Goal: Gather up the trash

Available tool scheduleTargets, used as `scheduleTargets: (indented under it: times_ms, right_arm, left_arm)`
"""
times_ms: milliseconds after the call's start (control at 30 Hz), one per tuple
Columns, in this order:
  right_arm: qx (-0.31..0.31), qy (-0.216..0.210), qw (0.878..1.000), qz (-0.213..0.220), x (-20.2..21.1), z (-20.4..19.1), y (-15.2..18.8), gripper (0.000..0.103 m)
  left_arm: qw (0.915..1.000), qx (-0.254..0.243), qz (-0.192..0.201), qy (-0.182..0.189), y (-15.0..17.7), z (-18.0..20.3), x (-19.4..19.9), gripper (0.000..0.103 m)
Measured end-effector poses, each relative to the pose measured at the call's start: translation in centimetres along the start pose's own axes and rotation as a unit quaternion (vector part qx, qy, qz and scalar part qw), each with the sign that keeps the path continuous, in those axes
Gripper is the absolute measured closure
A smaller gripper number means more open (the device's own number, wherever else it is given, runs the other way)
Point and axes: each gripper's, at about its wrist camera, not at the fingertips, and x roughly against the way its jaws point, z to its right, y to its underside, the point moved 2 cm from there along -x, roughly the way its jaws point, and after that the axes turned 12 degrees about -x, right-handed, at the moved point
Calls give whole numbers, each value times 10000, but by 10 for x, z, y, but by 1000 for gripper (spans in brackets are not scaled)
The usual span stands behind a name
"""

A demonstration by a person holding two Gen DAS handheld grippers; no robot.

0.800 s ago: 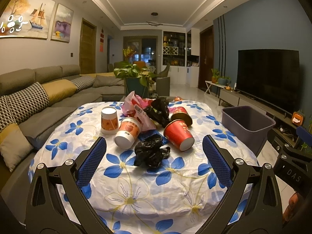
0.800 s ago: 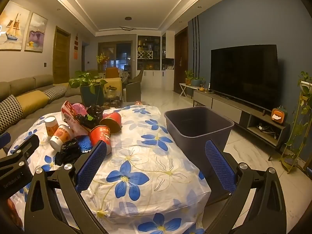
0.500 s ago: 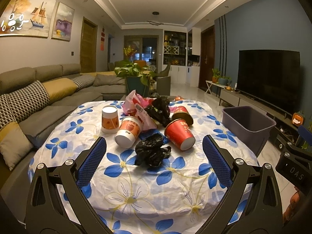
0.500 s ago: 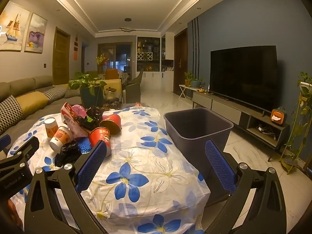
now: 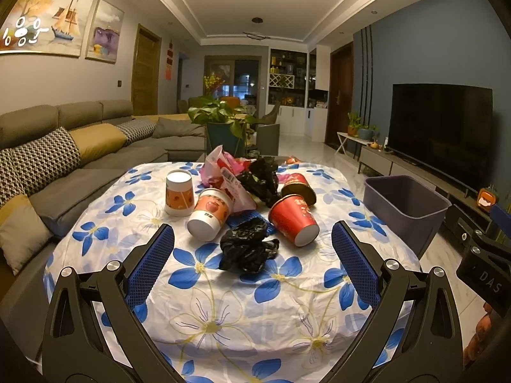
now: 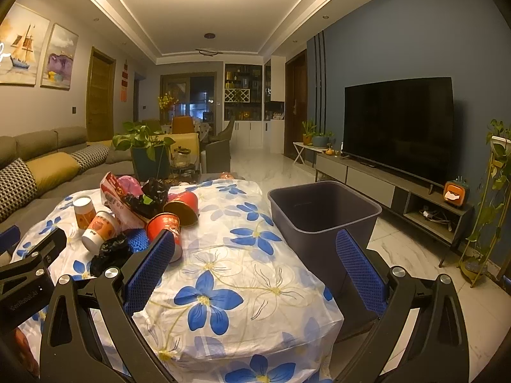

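Observation:
Trash lies in a heap on the flowered tablecloth (image 5: 204,293): a crumpled black bag (image 5: 246,249), a tipped red cup (image 5: 292,220), a second red cup (image 5: 297,185), a tipped orange-and-white cup (image 5: 209,212), an upright orange-and-white cup (image 5: 179,192), a pink wrapper (image 5: 223,172) and another black bag (image 5: 262,177). My left gripper (image 5: 254,239) is open, hanging just short of the black bag. My right gripper (image 6: 255,245) is open over the table's right side, holding nothing. A grey bin (image 6: 322,214) stands beside the table on the right; the bin (image 5: 404,201) looks empty.
A grey sofa (image 5: 80,146) with cushions runs along the left. A potted plant (image 5: 223,121) stands behind the table. A TV (image 6: 399,124) on a low cabinet (image 6: 383,185) lines the right wall, a plant stand (image 6: 488,198) beside it. Marble floor (image 6: 415,255) lies between.
Both views have shifted only slightly; the left gripper has crept a little nearer the trash heap. Both grippers stay open and nothing has been taken.

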Motion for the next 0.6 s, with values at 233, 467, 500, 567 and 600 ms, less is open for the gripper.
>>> scheduleTargets:
  times_ms: [233,467,500,567,600]
  right_arm:
    - [-7,-10,10000,10,0,0,1,6]
    - [-26,-8,10000,44,-1,1,0,6]
    - [-34,-9,10000,47,-1,1,0,6]
    - [-28,-4,10000,46,-1,1,0,6]
    - [-27,-4,10000,50,-1,1,0,6]
  left_arm:
    - [10000,1,7,1,0,0,0,6]
    - [10000,7,-19,14,0,0,-1,6]
    - [10000,13,-24,27,0,0,-2,6]
    - [10000,20,-29,36,0,0,-3,6]
    - [10000,16,-28,33,0,0,-3,6]
